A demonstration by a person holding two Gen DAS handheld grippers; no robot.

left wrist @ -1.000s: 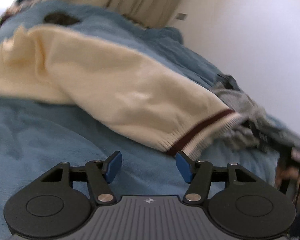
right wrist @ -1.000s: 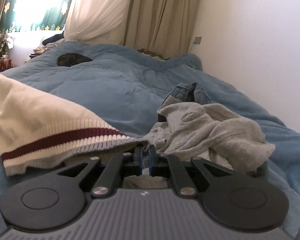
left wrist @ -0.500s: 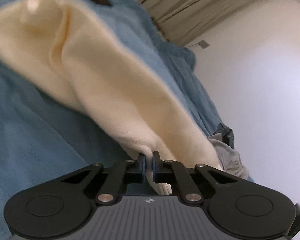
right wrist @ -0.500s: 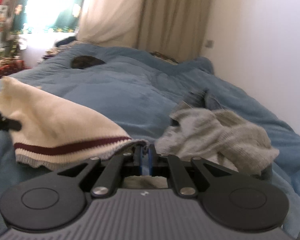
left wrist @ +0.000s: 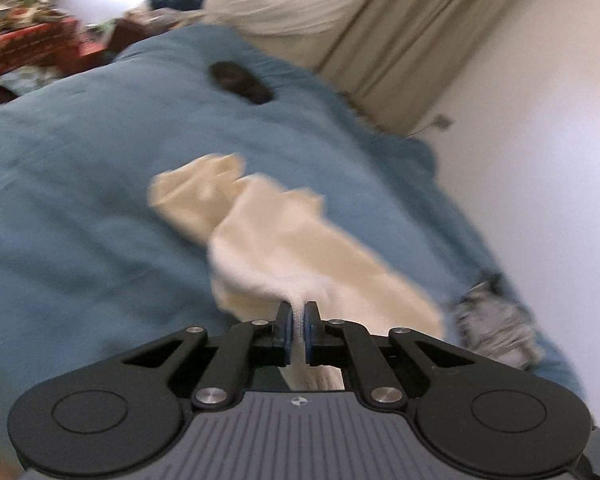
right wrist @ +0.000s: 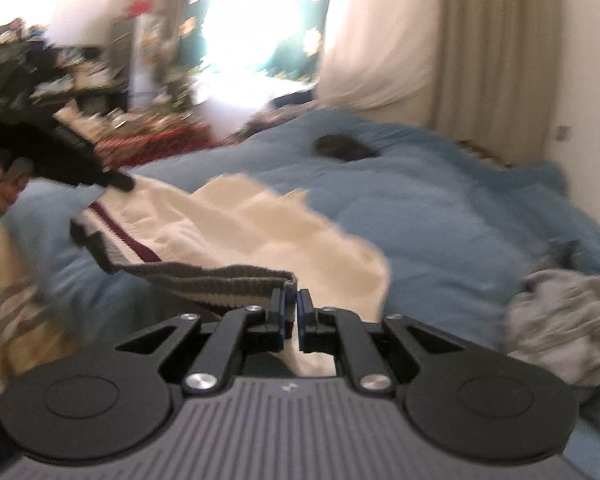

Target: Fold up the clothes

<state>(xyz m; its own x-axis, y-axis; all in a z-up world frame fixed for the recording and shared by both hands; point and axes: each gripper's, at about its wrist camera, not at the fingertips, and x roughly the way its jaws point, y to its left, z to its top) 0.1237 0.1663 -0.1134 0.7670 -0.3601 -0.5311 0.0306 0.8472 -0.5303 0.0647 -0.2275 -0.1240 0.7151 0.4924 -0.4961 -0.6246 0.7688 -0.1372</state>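
A cream knit sweater (left wrist: 300, 240) with a maroon and grey striped hem (right wrist: 188, 274) hangs lifted over the blue bed. My left gripper (left wrist: 298, 312) is shut on a fold of its cream fabric. In the right wrist view my right gripper (right wrist: 292, 304) is shut on the grey ribbed hem edge. The left gripper (right wrist: 120, 182) also shows at the far left of that view, pinching the other hem corner, so the hem stretches between the two. The sweater's far end (left wrist: 196, 188) trails onto the bedcover.
A blue duvet (left wrist: 80, 208) covers the bed. A grey garment pile (right wrist: 560, 320) lies at the right near the white wall (left wrist: 540, 160). A dark round thing (left wrist: 240, 82) rests far back. Curtains (right wrist: 480, 40), a bright window and cluttered shelves (right wrist: 60, 80) stand behind.
The left gripper shut on the sweater. Both grippers then swung left and lifted it, so its hem now stretches between them and the grey pile sits further right.
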